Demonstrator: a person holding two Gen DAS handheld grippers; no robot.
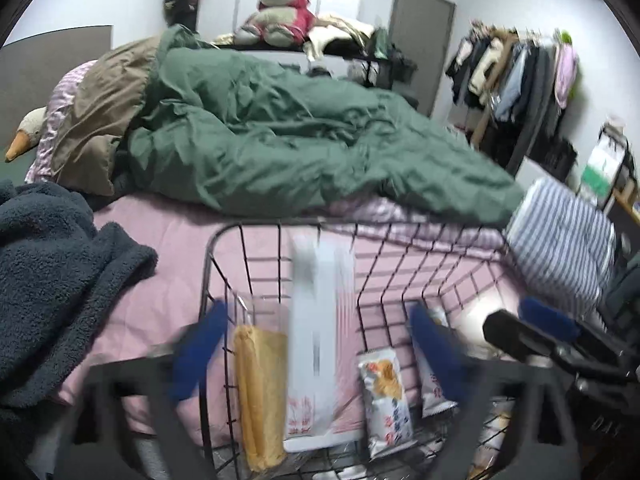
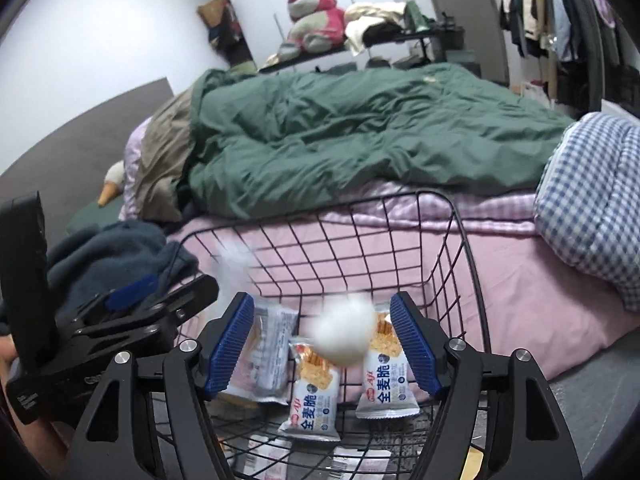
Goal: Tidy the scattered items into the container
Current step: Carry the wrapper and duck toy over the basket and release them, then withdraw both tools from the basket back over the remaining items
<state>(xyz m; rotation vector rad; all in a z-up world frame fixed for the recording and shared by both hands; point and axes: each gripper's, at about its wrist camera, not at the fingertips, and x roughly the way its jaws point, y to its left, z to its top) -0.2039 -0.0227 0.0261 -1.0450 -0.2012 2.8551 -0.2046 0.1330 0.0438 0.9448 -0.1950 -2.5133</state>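
A: Both grippers are over the wire basket (image 2: 460, 240) at the near edge of the bed (image 2: 520, 280). The left gripper (image 1: 316, 352) has its blue pads spread wide, and a long white packet (image 1: 316, 320), blurred, lies between them with no pad touching it.

B: Loose, I'd say, long axis running away from the jaws, straight down into the basket beside the yellow bread pack (image 1: 260, 392).

A: The right gripper (image 2: 324, 344) stands open too, a blurred white ball (image 2: 342, 330) between its pads, touching neither.

B: Cracker packets (image 2: 312, 396) already lie on the basket floor below it.

A: So where next?

B: Nothing scattered shows on the pink sheet near the basket; I can't tell which hand is nearer to the next item.
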